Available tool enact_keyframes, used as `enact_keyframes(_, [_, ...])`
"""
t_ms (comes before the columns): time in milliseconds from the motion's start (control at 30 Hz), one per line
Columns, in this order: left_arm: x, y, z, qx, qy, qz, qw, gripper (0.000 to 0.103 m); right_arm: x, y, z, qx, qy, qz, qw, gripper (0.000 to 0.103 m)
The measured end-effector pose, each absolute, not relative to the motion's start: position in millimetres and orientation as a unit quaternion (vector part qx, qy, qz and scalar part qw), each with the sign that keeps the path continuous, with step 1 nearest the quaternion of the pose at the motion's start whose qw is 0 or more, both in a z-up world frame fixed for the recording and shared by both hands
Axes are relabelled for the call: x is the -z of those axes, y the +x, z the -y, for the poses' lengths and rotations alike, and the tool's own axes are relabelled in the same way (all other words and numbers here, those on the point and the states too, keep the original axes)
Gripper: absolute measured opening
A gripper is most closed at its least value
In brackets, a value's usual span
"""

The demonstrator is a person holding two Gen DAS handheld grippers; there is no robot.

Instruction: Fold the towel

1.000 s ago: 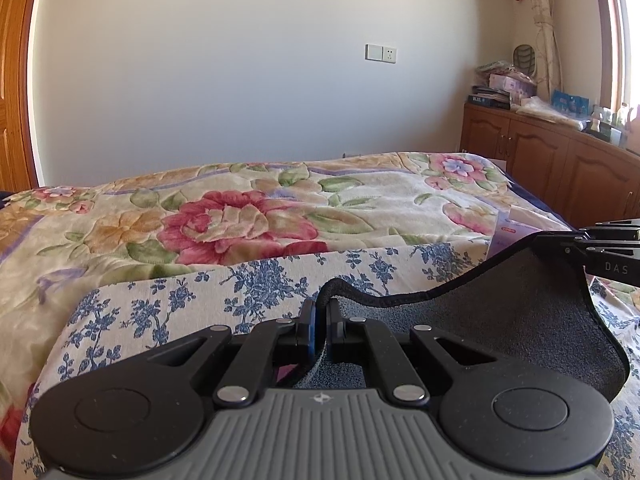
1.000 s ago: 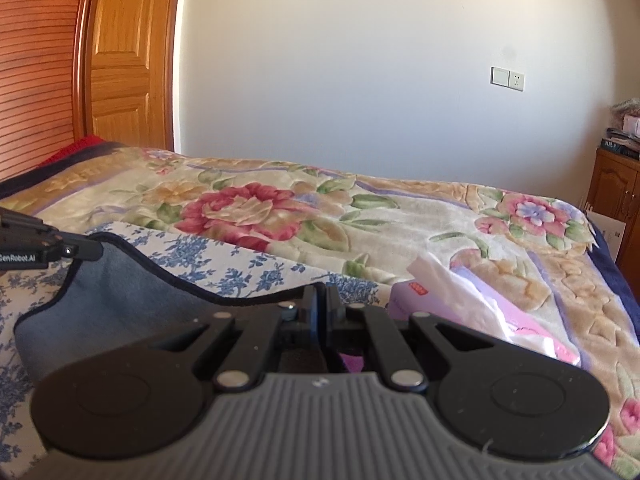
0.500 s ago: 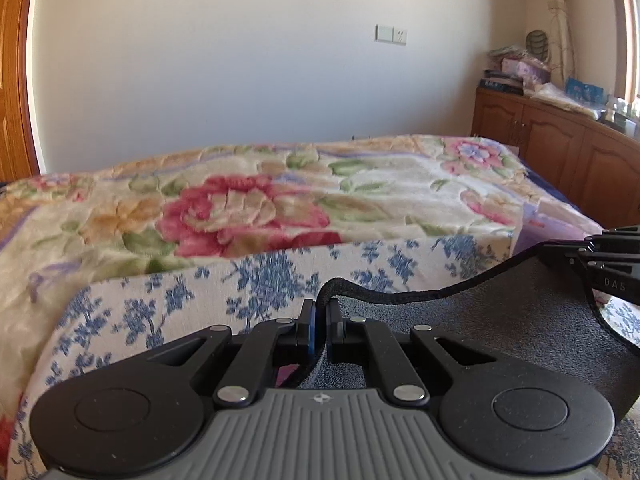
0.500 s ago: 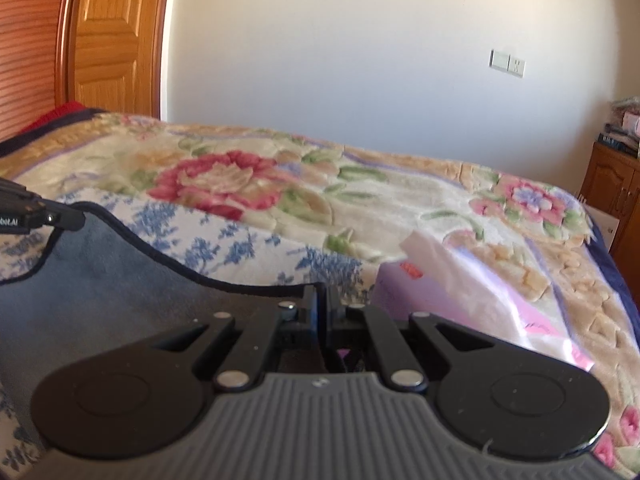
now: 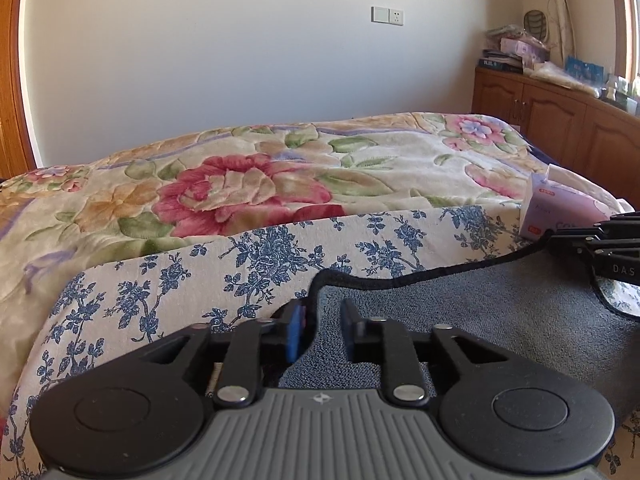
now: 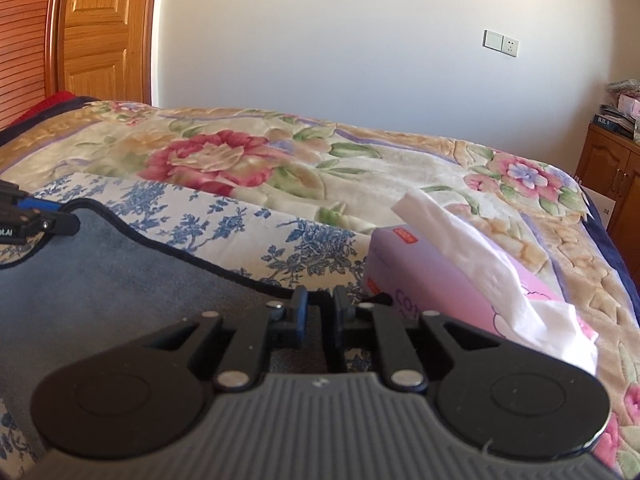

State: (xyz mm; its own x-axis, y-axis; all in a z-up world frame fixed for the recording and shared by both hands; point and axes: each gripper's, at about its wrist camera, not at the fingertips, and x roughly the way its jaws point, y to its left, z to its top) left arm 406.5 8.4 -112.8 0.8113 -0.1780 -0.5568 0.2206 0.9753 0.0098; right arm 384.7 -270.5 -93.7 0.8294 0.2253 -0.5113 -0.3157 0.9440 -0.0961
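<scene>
A grey-blue towel (image 5: 460,312) with a dark hem lies on the blue-flowered white sheet (image 5: 248,264) on the bed; it also shows in the right wrist view (image 6: 100,280). My left gripper (image 5: 320,328) is open, its jaws a little apart, with the towel's corner hem lying between them. My right gripper (image 6: 320,312) is open too, jaws slightly apart over the towel's other corner. Each gripper shows at the edge of the other's view, the right one (image 5: 600,248) and the left one (image 6: 36,220).
A lilac tissue box (image 6: 440,300) with a white tissue sticking out lies just right of my right gripper; it also shows in the left wrist view (image 5: 556,212). A floral blanket (image 5: 260,184) covers the bed. Wooden cabinets (image 5: 560,120) stand at the right, a wooden door (image 6: 100,32) at the left.
Both grippers have lowered the towel's edge onto the sheet and their jaws have opened, letting go of the corners. The towel now lies flat instead of hanging between them.
</scene>
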Motion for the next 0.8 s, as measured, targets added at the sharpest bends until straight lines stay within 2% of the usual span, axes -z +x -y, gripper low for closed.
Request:
enact_keyframes(33, [111.6,405.6,-8.7,0.105,0.034,-0.288,0.951,0.031,92.2,383.3,271.0,-0.141,-0.087,-0.254,0.953,0.026])
enact_keyframes(67, [110.2,404.9,-9.2,0.106,0.030,-0.287,0.952,0.034,90.3,381.9,271.7,-0.143,-0.084,-0.254,0.953,0.039])
enact_keyframes(100, [108.7,403.4,-9.6,0.109,0.027,-0.286,0.952,0.041,88.3,380.2,271.8,-0.144,-0.081,-0.254,0.953,0.046])
enact_keyframes(167, [105.2,399.4,-10.3,0.111,0.022,-0.285,0.952,0.052,84.7,376.0,270.0,-0.148,-0.080,-0.254,0.953,0.046])
enact_keyframes(233, [100.9,394.9,-11.4,0.110,0.020,-0.283,0.953,0.053,81.5,370.9,267.6,-0.149,-0.080,-0.255,0.952,0.047])
enact_keyframes(467, [84.0,377.0,-17.4,0.084,0.021,-0.280,0.956,0.074,70.9,348.0,260.2,-0.154,-0.069,-0.259,0.951,0.051])
enact_keyframes(800, [58.8,348.3,-17.3,0.075,0.038,-0.286,0.954,0.078,50.8,315.0,253.8,-0.153,-0.053,-0.261,0.952,0.059])
